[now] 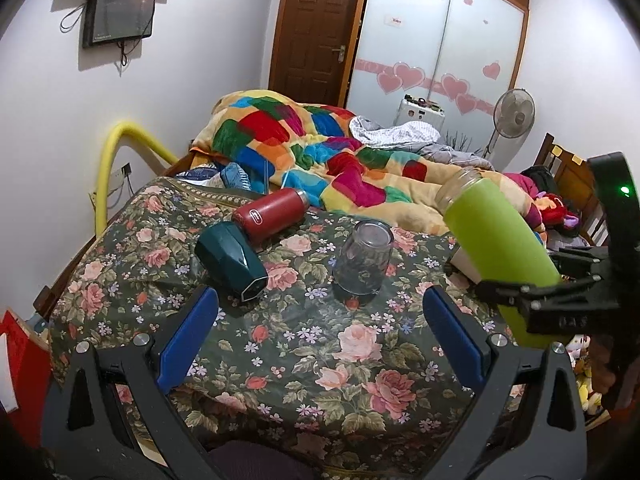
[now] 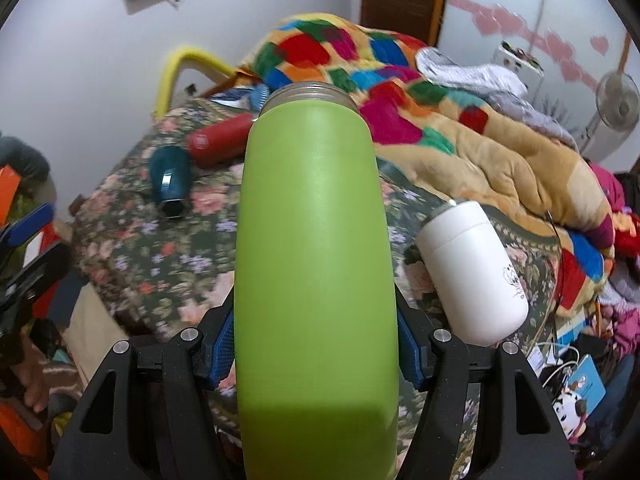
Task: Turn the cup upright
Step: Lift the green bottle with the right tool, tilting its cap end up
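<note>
Mid-flip: tall lime-green metal cup (image 2: pixel 316 248) clamped in right hand-held gripper (image 2: pixel 316 344), lifted above floral-clothed counter (image 1: pixel 280 360), threaded mouth tilted up and away. Next: finish rotating, set base down. Left hand-held gripper (image 1: pixel 320 320) wide open, empty.

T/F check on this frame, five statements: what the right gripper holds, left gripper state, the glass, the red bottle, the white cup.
1. The right gripper is shut on the green bottle. True.
2. The left gripper holds the clear glass. False: its fingers are spread and empty, with the glass ahead of them on the floral cloth.
3. The clear glass stands mouth up. False: it stands upside down, base on top.
4. The red bottle lies on its side beside the dark teal cup. True.
5. The white cup is stacked on the red bottle. False: it is apart, to the right of the green bottle.
</note>
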The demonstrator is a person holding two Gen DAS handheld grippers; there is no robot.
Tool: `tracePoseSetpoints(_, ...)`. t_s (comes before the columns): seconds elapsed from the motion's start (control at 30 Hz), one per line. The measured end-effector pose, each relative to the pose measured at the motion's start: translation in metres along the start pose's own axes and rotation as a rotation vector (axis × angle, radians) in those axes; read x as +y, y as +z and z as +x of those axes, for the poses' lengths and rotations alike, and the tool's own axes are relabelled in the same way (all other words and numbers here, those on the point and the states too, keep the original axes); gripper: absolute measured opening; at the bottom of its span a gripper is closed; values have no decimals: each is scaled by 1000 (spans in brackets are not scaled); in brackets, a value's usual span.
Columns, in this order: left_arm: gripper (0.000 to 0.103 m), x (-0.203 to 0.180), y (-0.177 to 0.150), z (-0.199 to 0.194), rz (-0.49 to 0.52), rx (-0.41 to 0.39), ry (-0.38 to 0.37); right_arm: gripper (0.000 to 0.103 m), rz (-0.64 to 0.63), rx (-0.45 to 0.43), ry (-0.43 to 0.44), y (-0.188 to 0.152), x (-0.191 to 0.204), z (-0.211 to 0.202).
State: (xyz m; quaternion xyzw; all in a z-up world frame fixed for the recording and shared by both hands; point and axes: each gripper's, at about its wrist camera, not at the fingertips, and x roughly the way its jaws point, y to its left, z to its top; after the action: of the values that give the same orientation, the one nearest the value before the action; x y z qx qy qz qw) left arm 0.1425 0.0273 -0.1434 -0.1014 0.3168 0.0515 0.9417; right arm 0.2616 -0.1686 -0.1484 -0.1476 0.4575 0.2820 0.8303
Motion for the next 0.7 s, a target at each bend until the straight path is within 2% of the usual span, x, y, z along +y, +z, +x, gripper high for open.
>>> tracePoseSetpoints(0.13,103,2,-2,-6,0,-2,9,62,-38,-7,43,-9,17,-1)
tracePoseSetpoints(0.27,103,6,-5,-6,2,7,24,62,-66,20,84,-15,32,18)
tracePoseSetpoints(0.53,103,19,-14,8,-13,54,49,62,-66,159,112,-26,38,95)
tracePoseSetpoints(0.7,103,26,-21,26,-35,108,52,62,-85,208,95,-35,48,120)
